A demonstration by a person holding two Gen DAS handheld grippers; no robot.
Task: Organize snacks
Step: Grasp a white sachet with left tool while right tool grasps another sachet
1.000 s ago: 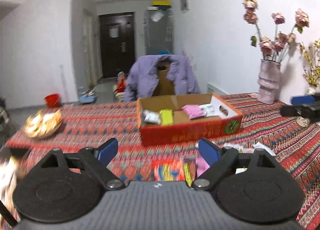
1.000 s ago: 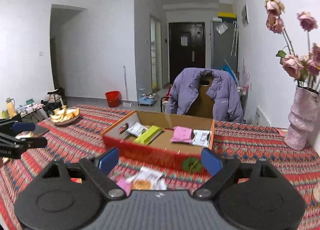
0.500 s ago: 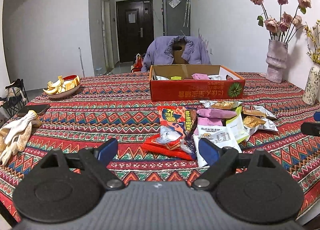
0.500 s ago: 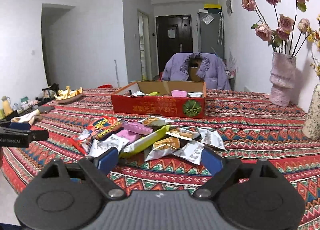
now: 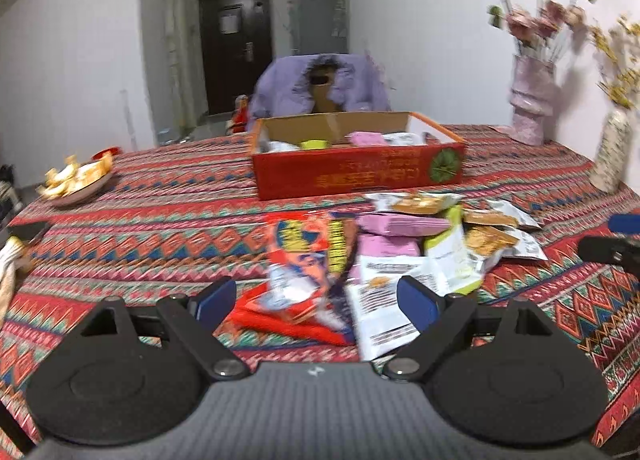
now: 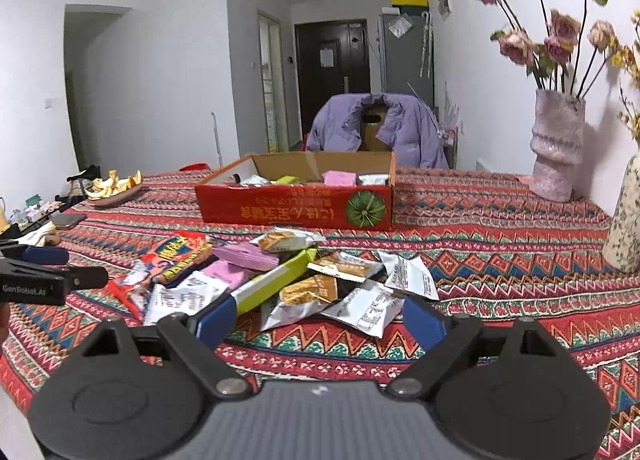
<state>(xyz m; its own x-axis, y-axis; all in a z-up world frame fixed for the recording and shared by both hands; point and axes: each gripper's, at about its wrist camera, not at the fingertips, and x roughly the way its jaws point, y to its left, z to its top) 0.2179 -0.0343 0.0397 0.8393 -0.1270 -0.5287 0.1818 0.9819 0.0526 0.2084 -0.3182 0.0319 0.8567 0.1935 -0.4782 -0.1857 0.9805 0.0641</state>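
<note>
In the middle of both views we see the pile of snack packets [image 6: 280,280], lying loose on the patterned tablecloth [image 6: 500,220]. In the right wrist view the pile holds a red and yellow packet [image 6: 176,256] at its left, two pink packets [image 6: 244,256] beside it, a long yellow-green packet [image 6: 276,284] across the centre, and several white and orange packets [image 6: 316,288] at the right. Just behind the pile, toward the upper centre of the frame, stands the red cardboard box [image 6: 296,208], open at the top, with a few packets already inside; we think one is pink and one is green, but they are small.

The left gripper [image 5: 316,300] is at the bottom of its view with its blue fingers spread wide and nothing between them; the red packet and a white packet lie on the cloth beyond its tips. This view is somewhat blurred. The right gripper [image 6: 320,320] is released in the same way, its fingers apart over the near edge of the pile and not touching any packet.

Further out, a pink vase with dried roses [image 6: 556,148] stands at the right, a plate of peels [image 6: 114,186] at the left, and a chair with a purple jacket [image 6: 376,128] behind the box.
</note>
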